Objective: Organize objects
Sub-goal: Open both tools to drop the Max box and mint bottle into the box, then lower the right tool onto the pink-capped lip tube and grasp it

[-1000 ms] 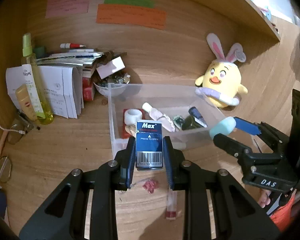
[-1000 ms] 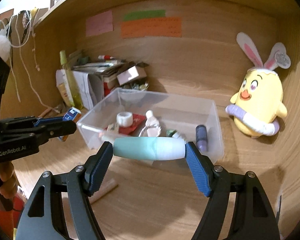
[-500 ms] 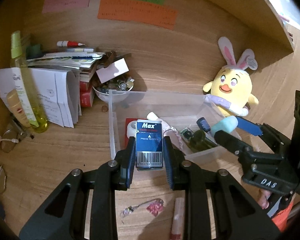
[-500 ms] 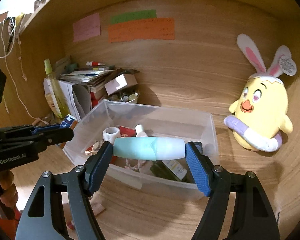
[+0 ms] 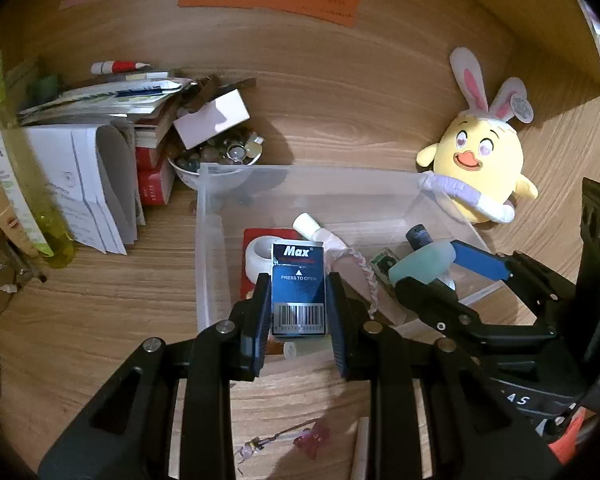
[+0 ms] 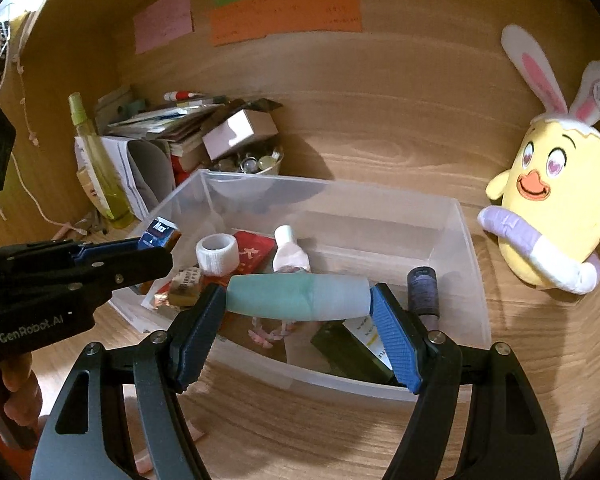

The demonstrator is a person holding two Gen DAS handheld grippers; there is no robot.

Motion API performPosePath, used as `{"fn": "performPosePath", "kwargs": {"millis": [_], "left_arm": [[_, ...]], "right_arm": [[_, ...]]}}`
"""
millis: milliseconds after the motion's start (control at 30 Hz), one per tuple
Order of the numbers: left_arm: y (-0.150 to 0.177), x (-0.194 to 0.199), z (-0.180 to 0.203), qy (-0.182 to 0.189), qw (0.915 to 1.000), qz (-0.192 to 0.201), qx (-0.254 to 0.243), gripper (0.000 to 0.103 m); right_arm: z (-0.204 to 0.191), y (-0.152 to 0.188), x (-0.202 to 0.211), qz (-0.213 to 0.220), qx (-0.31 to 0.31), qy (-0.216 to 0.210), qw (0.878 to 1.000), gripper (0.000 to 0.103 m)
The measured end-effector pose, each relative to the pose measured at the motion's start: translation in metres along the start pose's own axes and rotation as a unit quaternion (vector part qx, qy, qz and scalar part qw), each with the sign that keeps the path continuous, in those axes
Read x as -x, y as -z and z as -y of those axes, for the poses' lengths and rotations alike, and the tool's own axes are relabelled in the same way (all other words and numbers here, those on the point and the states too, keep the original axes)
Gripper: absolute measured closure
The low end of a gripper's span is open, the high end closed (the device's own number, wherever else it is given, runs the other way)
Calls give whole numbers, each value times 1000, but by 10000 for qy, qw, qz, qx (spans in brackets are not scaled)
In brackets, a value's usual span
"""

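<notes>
Desk surface [image 5: 100, 312]: wooden, walled at the back; carries every item below.
Clear plastic bin [image 6: 472, 280]: the collection container, at the centre of the desk. Judged partly filled.
Plush chick with rabbit ears [image 6: 552, 216]: just beside the bin's right wall, outside it. Whether it belongs in the bin cannot be told.
Paper and book stack [image 5: 100, 168]: left of the bin against the back wall, with a yellow-green spray bottle [image 5: 32, 200] in front. Not sorted.
Bin contents: white tape roll [image 6: 218, 254], red packet [image 6: 254, 254], small white-capped bottle [image 6: 288, 250], dark purple-capped bottle [image 6: 422, 290], dark flat box [image 6: 352, 350].
Right gripper [image 6: 298, 300]: clamped endwise on a teal-and-white cylinder [image 6: 298, 298], one pad on each end. Cylinder lies level above the bin's near half.
Left gripper [image 5: 298, 308]: pinching a blue Max staple box [image 5: 298, 280], upright, above the bin's near-left corner.
Progress: both carried items are positioned over the bin, neither released. Judged next step is lowering and letting go.
Remaining on desk: a pink charm on a chain [image 5: 296, 438] and a pale stick-shaped item [image 5: 362, 448] lie in front of the bin, not yet collected.
</notes>
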State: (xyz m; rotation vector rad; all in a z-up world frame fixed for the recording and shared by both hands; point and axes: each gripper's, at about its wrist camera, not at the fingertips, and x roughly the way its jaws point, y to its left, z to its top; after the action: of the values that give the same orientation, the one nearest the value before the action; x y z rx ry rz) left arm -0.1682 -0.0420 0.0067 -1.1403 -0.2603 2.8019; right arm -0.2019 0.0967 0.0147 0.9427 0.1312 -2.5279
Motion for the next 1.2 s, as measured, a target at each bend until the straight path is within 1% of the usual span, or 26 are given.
{"fn": "performPosePath", "kwargs": {"millis": [200,367,433,667,833,1000,1200], "left_arm": [[0,-8,5,23,9999,-67,-99,77],[0,-7,7,30,9999,-52,-141,76],[0,-6,7,31,9999,-61,-131,74],[0,7,8,10,10000,60,-75,53],[1,26,14,-60,9995,262,-176,43],[6,48,18,-125,9983,476,-307,28],[18,62,20,-161,9980,480,-384,23]], "right_arm": [[0,1,-5,-72,23,112,9999,32],[-2,0,-5,-77,97,160,9998,32],[-3,0,-5,-83,122,159,9998,31],[-7,0,5,-38,230,105,9997,27],[-8,-1,18,43,212,31,9998,23],[-9,2,34,166,215,23,9996,21],[-17,13,52,268,293,42,9992,20]]}}
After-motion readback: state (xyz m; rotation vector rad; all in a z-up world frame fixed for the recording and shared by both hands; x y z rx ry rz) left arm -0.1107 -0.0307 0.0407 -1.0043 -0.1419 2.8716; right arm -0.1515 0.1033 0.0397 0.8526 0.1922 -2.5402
